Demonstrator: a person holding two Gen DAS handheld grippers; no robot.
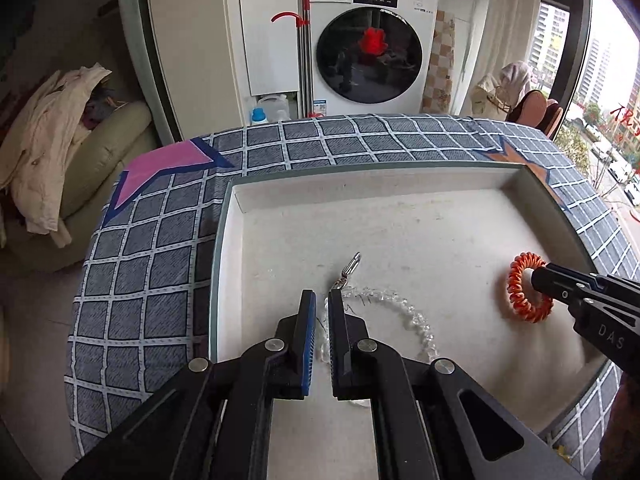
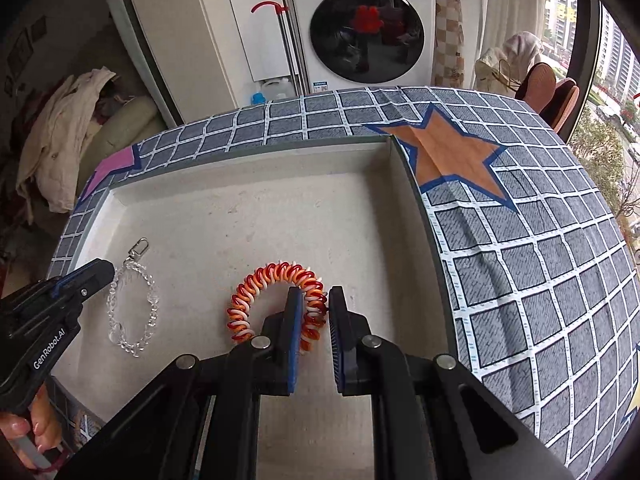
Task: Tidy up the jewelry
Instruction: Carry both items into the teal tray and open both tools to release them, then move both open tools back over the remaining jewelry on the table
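Observation:
A clear bead bracelet (image 1: 404,310) with a metal clasp (image 1: 351,265) lies in a shallow white tray (image 1: 360,188). My left gripper (image 1: 321,300) is over the bracelet's left side, jaws narrowly apart around the beads. It also shows in the right wrist view (image 2: 102,270) beside the bracelet (image 2: 132,312). An orange-and-white coil bracelet (image 2: 276,296) lies in the tray's middle. My right gripper (image 2: 314,296) has its jaws narrowly apart around the coil's right side. In the left wrist view the right gripper (image 1: 538,276) reaches into the coil (image 1: 520,292).
The tray sits on a table with a grey checked cloth (image 2: 540,260) bearing an orange star (image 2: 448,160) and a pink star (image 1: 160,172). A washing machine (image 1: 370,40), a sofa with clothes (image 1: 60,140) and a window (image 1: 600,80) lie beyond.

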